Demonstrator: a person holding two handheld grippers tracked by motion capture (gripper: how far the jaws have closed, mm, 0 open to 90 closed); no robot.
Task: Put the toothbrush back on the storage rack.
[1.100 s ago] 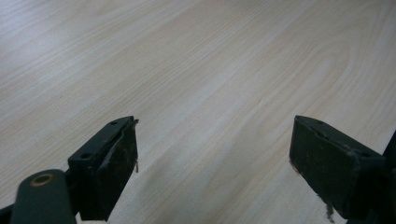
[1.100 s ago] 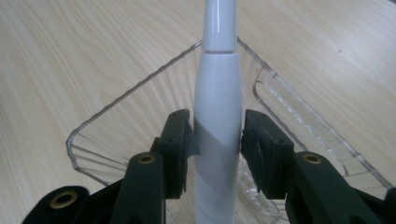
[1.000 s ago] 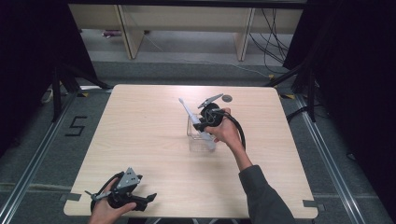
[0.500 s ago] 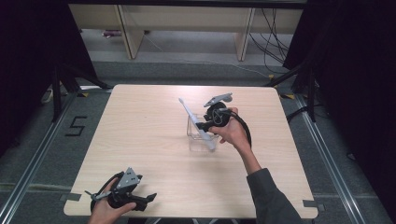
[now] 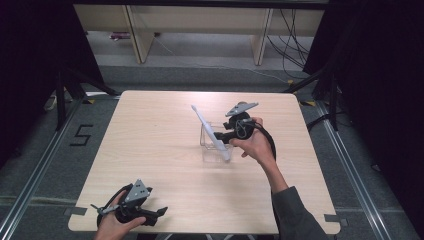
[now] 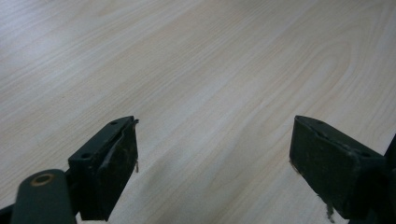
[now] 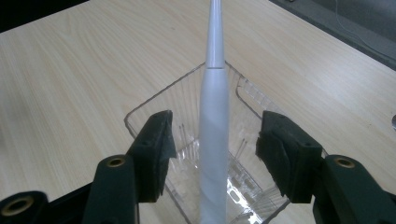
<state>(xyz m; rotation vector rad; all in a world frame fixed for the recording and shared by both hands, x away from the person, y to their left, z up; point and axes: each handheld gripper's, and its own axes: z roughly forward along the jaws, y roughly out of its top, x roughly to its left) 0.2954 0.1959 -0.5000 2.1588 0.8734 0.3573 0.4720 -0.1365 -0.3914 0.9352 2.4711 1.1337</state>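
A slim white toothbrush-like stick [image 7: 214, 121], thick at its lower body and narrowing past a seam to a thin neck, leans tilted in a clear plastic box [image 5: 214, 142]. The box sits on the wooden table [image 5: 150, 130] right of its middle, nearer the far edge. The right gripper [image 7: 214, 154] stands with jaws apart on either side of the stick, not touching it. The left gripper [image 5: 142, 215] rests at the near left corner, jaws wide over bare wood.

A lab-style recording space. A light wooden table [image 5: 150, 150] stands among black curtains [image 5: 35, 65]. Cables [image 5: 295, 30] trail across the grey floor [image 5: 40, 165].
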